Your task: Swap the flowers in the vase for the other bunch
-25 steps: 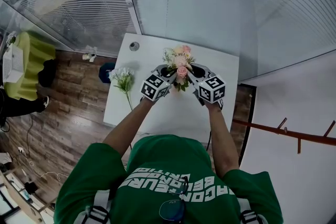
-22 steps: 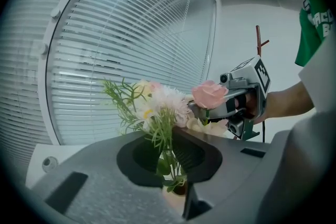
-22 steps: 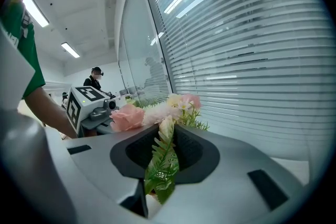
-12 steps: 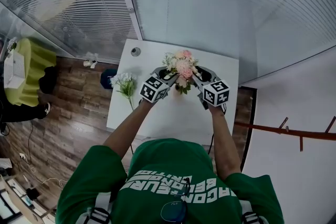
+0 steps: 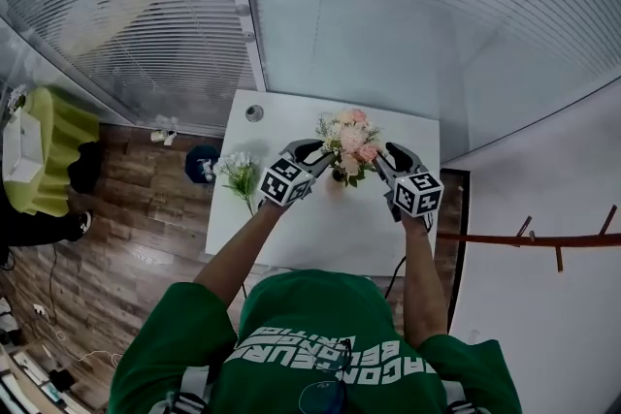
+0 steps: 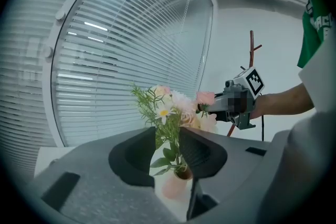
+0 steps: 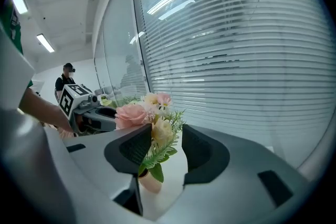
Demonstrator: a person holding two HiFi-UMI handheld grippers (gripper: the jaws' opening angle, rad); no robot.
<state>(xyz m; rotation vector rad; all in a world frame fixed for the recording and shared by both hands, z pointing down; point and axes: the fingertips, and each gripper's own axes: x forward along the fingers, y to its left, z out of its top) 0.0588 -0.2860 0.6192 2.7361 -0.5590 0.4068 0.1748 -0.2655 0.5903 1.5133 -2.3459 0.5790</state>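
**Both grippers let go of the pink bouquet and draw apart**

The left gripper (image 5: pixel 312 150) and the right gripper (image 5: pixel 392 154) flank the pink bouquet (image 5: pixel 351 139), one on each side, both pointing at it. A second ago they sat closer in, their tips meeting at the stems. Now each has pulled back sideways, and a gap shows between each tip and the flowers.

The jaws of both have just been opening. In the left gripper view the left gripper (image 6: pixel 167 157) has its pads spread. The green stems and the small pinkish vase (image 6: pixel 176 184) show through the gap ahead of them, and neither pad presses on anything. The right gripper view shows the same: the right gripper (image 7: pixel 163 152) stands open, with the bouquet (image 7: pixel 149 113) and vase (image 7: pixel 149 182) just beyond its tips. Neither gripper holds anything.

The bouquet stands upright in the vase on the white table (image 5: pixel 320 228), between the two grippers. The white bunch (image 5: pixel 236 172) lies flat on the table out to the left of the left gripper, well clear of it, in the same spot as before.
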